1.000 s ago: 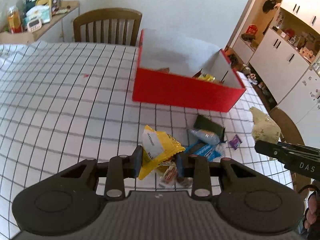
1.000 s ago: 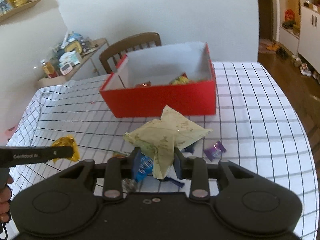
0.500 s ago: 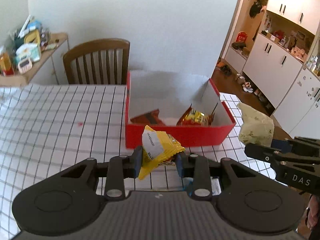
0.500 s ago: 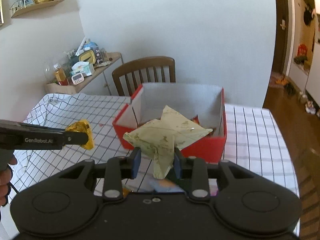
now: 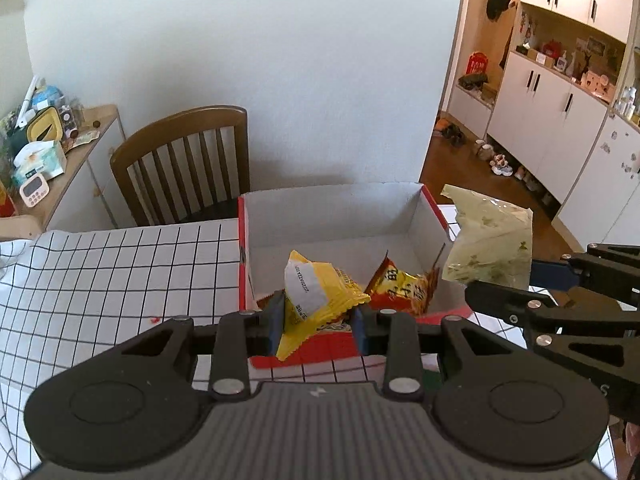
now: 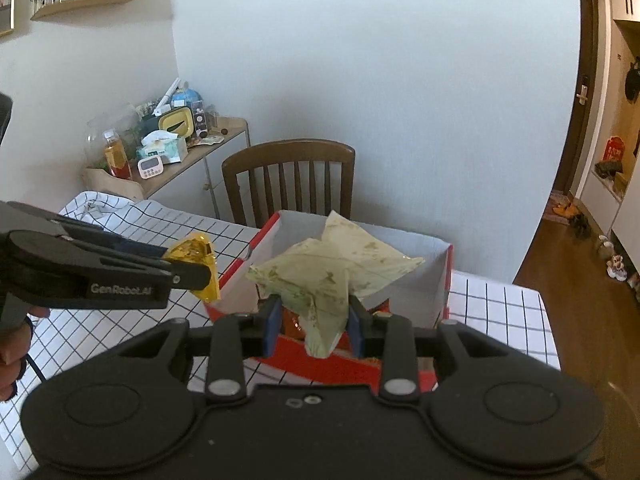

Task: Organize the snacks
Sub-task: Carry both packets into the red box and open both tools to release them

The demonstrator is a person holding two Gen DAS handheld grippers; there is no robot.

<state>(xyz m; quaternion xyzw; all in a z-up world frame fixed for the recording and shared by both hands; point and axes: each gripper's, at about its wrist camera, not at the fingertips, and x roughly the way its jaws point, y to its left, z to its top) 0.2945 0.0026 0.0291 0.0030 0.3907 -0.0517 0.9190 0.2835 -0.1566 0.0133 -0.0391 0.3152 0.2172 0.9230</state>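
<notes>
**Inspector:** Report the snacks first.

**Assistant:** The yellow snack packet [image 5: 320, 292] is pinched between the jaws of the left gripper [image 5: 318, 322]. The pale green snack packet [image 6: 332, 276] is pinched the same way in the right gripper [image 6: 312, 320]. Both sets of jaws stand narrow, closed on the wrappers.

**Inspector:** What has changed?

**Assistant:** A second ago both packets hung low over the checked counter [image 5: 120, 272], among loose sweets in front of the red box [image 5: 344, 348]. Both have since been lifted and carried forward. They now sit over the box's near wall, the green packet toward its right side.

**Inspector:** Contents of the box?

**Assistant:** An orange-red snack bag [image 5: 404, 284] lies on the white floor inside. Part of the interior is hidden behind the held packets.

**Inspector:** Meaning for the task?

**Assistant:** In my judgement the carry is nearly complete; release into the box remains. The loose sweets are out of view now, so presumably more trips follow.
</notes>
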